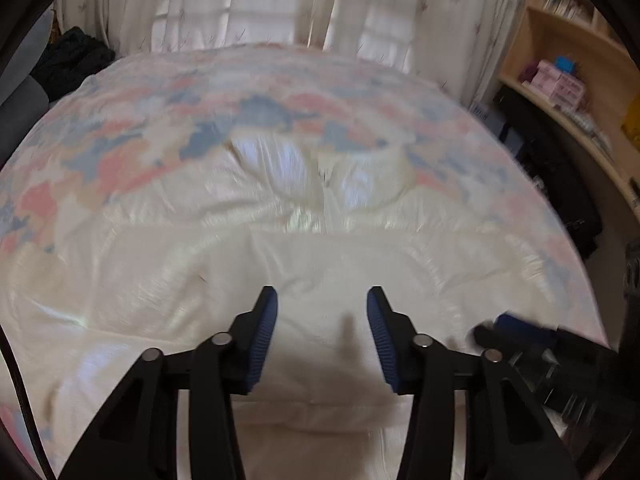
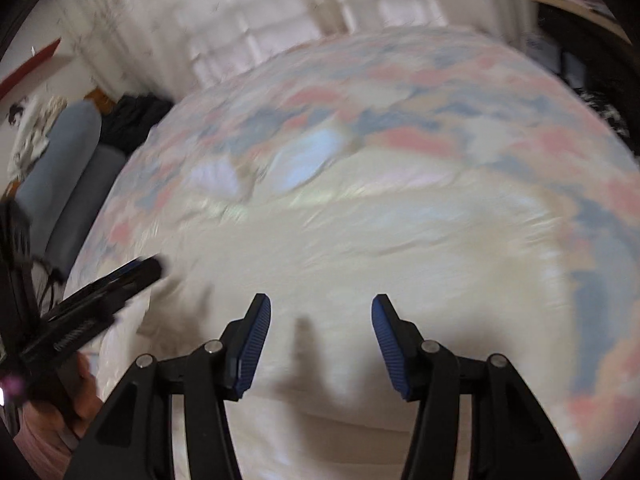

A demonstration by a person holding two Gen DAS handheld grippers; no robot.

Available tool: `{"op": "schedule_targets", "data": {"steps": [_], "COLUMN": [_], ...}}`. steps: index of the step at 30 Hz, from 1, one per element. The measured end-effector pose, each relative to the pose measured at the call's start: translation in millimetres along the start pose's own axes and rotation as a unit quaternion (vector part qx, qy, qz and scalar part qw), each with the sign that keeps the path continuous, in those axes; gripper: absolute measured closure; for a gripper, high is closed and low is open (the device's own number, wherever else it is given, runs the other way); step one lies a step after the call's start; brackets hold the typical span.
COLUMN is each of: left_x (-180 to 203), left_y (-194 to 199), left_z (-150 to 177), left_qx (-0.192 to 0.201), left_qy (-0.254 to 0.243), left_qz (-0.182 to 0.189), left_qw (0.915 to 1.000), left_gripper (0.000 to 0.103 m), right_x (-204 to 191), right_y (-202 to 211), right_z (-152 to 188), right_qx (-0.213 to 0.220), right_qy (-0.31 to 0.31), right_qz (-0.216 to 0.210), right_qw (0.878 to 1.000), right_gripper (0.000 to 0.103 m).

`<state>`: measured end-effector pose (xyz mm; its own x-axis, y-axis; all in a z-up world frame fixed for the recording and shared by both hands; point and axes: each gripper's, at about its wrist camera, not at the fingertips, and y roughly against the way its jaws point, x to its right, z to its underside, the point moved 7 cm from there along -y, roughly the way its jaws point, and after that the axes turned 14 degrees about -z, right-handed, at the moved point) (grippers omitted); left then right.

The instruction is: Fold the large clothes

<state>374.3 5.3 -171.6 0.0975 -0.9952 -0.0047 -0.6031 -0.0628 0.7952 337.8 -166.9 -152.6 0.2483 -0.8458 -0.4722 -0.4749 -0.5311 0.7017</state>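
Both grippers, the left gripper [image 1: 322,300] and the right gripper [image 2: 321,307], have their two blue fingers spread wide, holding nothing. One big cream coat [image 1: 280,264] lies flat on one flowery bed cover [image 1: 120,148], under both.

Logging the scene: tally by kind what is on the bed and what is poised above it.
Cream garment: 1
Patterned bedcover: 1
Grippers, jaws open: 2, left gripper and right gripper
Total: 4
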Motion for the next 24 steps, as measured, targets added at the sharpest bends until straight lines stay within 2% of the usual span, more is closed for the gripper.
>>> {"op": "schedule_targets", "data": {"steps": [3, 5, 6, 9, 13, 16, 20, 24], "left_x": [-2.1, -4.0, -5.3, -9.2, -19.0, -25.5, -32.5, -26.1], "left_y": [-36.8, -42.9, -41.1, -35.3, -28.5, -16.9, 0.0, 2.7], "left_z": [24.8, 32.9, 35.0, 38.2, 39.4, 33.2, 11.2, -12.9], "left_qx": [-0.043, -0.039, -0.032, -0.03, -0.035, -0.042, -0.029, -0.014], "left_qy": [-0.014, -0.027, -0.034, -0.047, -0.05, -0.053, -0.033, -0.028], "left_qz": [-0.048, -0.042, -0.043, -0.042, -0.034, -0.032, -0.022, -0.026], "left_qw": [0.9978, 0.998, 0.998, 0.9976, 0.9975, 0.9972, 0.9988, 0.9992], "left_gripper": [0.071, 0.071, 0.071, 0.071, 0.071, 0.071, 0.071, 0.069], "right_x": [2.0, 20.0, 28.5, 59.7, 113.1, 141.9, 140.3, 102.6], "right_y": [-31.1, -33.2, -27.4, 1.7, 50.1, 77.9, 98.8, 82.3], "right_z": [20.3, 28.9, 30.8, 33.8, 37.6, 38.0, 29.0, 4.1], "right_qx": [-0.024, -0.029, -0.028, -0.022, -0.012, -0.014, 0.008, 0.027], "right_qy": [0.002, 0.009, 0.01, 0.018, -0.004, -0.03, -0.057, -0.045], "right_qz": [0.029, 0.054, 0.064, 0.099, 0.153, 0.2, 0.161, 0.105], "right_qw": [0.999, 0.998, 0.998, 0.995, 0.988, 0.979, 0.985, 0.993], "right_gripper": [0.052, 0.058, 0.066, 0.072, 0.072, 0.065, 0.064, 0.064]}}
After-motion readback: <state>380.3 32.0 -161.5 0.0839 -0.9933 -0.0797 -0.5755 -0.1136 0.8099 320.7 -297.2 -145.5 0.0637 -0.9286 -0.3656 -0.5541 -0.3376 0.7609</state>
